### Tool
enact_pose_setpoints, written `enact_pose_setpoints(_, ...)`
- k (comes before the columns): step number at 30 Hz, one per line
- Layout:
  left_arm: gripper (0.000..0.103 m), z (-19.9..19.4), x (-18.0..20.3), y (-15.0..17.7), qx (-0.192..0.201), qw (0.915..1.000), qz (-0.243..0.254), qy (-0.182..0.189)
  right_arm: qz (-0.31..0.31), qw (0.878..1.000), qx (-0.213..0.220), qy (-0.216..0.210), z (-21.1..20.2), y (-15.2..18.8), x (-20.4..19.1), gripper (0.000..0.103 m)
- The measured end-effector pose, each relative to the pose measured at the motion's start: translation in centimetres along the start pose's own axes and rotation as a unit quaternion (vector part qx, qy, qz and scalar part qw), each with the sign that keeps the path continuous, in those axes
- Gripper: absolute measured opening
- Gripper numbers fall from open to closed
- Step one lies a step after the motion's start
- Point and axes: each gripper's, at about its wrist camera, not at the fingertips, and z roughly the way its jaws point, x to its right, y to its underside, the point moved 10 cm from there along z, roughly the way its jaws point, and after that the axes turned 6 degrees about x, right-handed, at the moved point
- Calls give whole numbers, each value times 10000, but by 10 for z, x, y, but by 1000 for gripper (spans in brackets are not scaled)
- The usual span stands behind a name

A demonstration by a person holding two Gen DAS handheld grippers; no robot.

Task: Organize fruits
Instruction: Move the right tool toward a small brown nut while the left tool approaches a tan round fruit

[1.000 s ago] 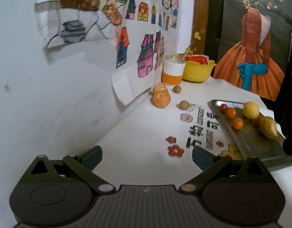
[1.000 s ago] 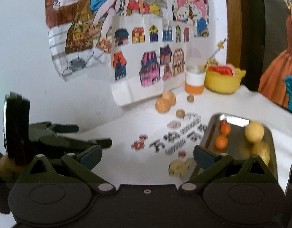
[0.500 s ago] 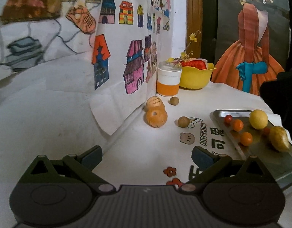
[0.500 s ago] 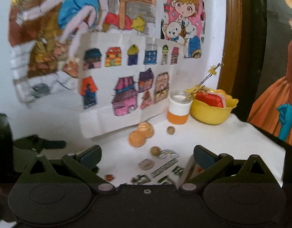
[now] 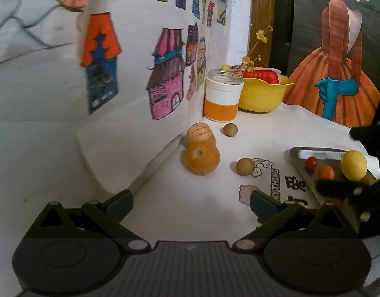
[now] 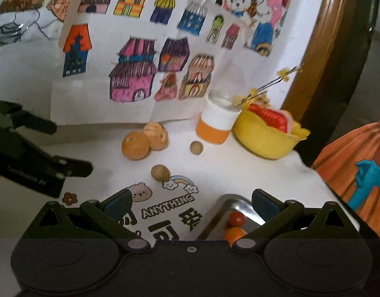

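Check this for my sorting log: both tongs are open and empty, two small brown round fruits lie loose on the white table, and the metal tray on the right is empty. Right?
Not quite. The metal tray is not empty: the left wrist view shows a yellow fruit, a small red fruit and an orange fruit on it. The rest holds: left tongs and right tongs open and empty, two brown fruits loose.

My right tool (image 5: 343, 188) blocks the near half of the metal tray (image 5: 313, 151) in the left view, so I can't count the fruit under it. From the right wrist the tray (image 6: 235, 201) is mostly behind my own tool body. Drawings (image 6: 130, 79) up top are cropped and a bit smeared.
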Motion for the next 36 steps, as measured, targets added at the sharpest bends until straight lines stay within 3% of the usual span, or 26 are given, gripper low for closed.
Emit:
enact_pose_setpoints(8,102,27,14,-13,19,10000,74,25,294,9991,-76,-307,32,10,3,99)
enact_pose_setpoints(19,102,57,14,-19,-17,9998,173,36,305,9968,-82,-731,69,10,-4,79)
enact_pose_setpoints(36,77,78,13,-19,-54,9998,167,82,-145,9936,-156,-1111,90,2,-28,50)
